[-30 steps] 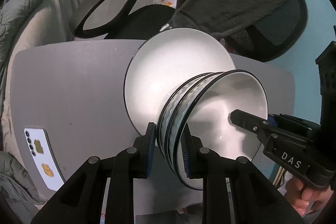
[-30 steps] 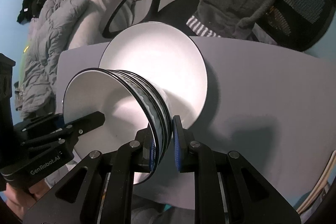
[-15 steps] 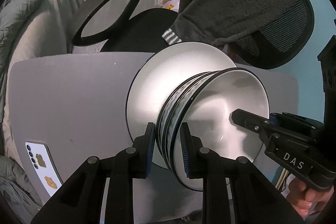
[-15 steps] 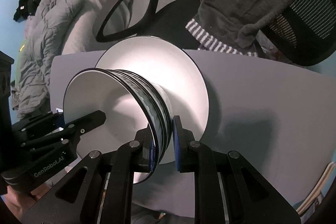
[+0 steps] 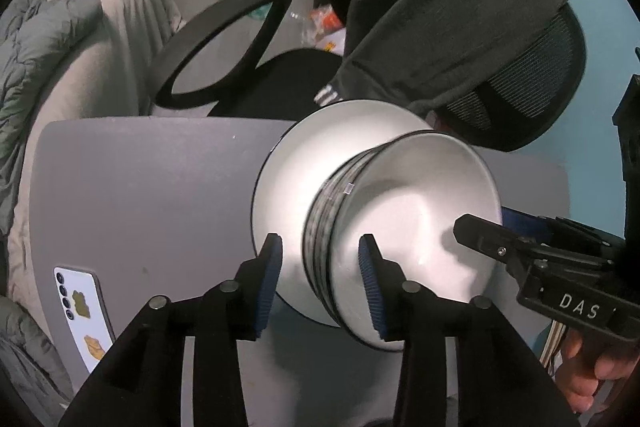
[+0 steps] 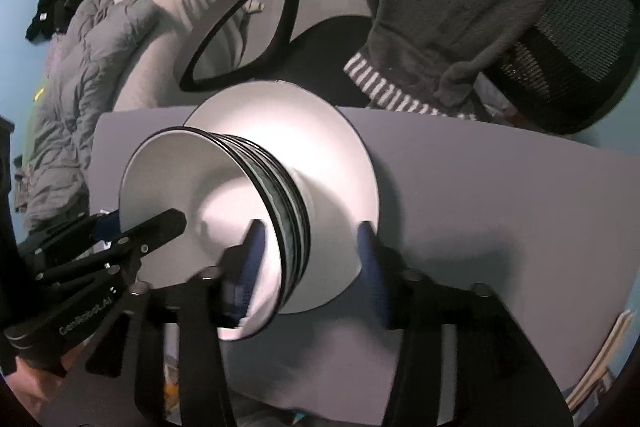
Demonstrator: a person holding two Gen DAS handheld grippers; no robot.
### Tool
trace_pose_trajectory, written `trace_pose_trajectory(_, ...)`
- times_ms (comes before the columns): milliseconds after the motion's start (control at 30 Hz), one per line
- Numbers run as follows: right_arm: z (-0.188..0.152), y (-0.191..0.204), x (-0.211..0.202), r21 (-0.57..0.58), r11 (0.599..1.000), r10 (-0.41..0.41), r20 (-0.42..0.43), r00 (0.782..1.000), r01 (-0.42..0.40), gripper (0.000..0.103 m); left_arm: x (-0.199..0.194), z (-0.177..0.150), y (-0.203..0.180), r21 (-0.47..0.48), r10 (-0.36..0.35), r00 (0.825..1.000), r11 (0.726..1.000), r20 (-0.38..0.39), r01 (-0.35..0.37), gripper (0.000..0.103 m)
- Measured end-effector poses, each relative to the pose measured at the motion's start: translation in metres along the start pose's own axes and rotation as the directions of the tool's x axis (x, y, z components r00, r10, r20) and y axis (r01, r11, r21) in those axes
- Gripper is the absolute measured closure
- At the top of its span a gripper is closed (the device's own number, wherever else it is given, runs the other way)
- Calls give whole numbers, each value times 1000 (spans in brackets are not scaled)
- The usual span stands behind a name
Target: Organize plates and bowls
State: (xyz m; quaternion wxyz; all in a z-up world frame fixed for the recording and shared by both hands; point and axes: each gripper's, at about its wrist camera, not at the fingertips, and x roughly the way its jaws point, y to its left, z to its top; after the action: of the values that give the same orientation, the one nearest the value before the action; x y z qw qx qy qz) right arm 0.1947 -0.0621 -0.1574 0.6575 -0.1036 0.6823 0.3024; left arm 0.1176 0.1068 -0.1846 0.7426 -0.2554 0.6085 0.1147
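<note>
A stack of white bowls (image 5: 420, 211) with dark patterned outsides stands on a white plate (image 5: 296, 167) on the grey table (image 5: 140, 187). My left gripper (image 5: 320, 251) straddles the stack's near rim. Its jaws are opening and the blue pads (image 5: 270, 267) stand clear of the rim on both sides. In the right wrist view, my right gripper (image 6: 310, 239) straddles the opposite rim of the bowls (image 6: 192, 187) over the plate (image 6: 340, 155). Its jaws are opening too, pads apart from the rim. Each view shows the other gripper (image 5: 492, 223) (image 6: 136, 223) across the bowl.
A white phone (image 5: 80, 303) lies near the table's left front edge. Behind the table stands a black office chair (image 5: 280, 79) with a dark fleece garment (image 5: 440, 7) draped over its back. Grey bedding (image 5: 48, 67) lies to the left.
Both grippers were shut on the bowl stack's rim; their jaws have now spread and let go of it. The stack looks blurred and sits lower on the plate.
</note>
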Motion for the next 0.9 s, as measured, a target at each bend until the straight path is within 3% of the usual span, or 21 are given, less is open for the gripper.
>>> trace_pose_trajectory(267,-22,4,-42,-17,998,-62,103,993,64,45,-43,-19,-12,-11,-91,992,996,89,93,55)
trace_pose_trajectory(500,-46,17,-81,-30,996,-81,211,974,89,40,-100,-37,-22,16,-156,969,988,190,156,53)
trace_pose_trajectory(900,-82,37,-146,-13,995,-92,363,927,103,40,-180,-69,-24,132,-170,929,982,328,133,51)
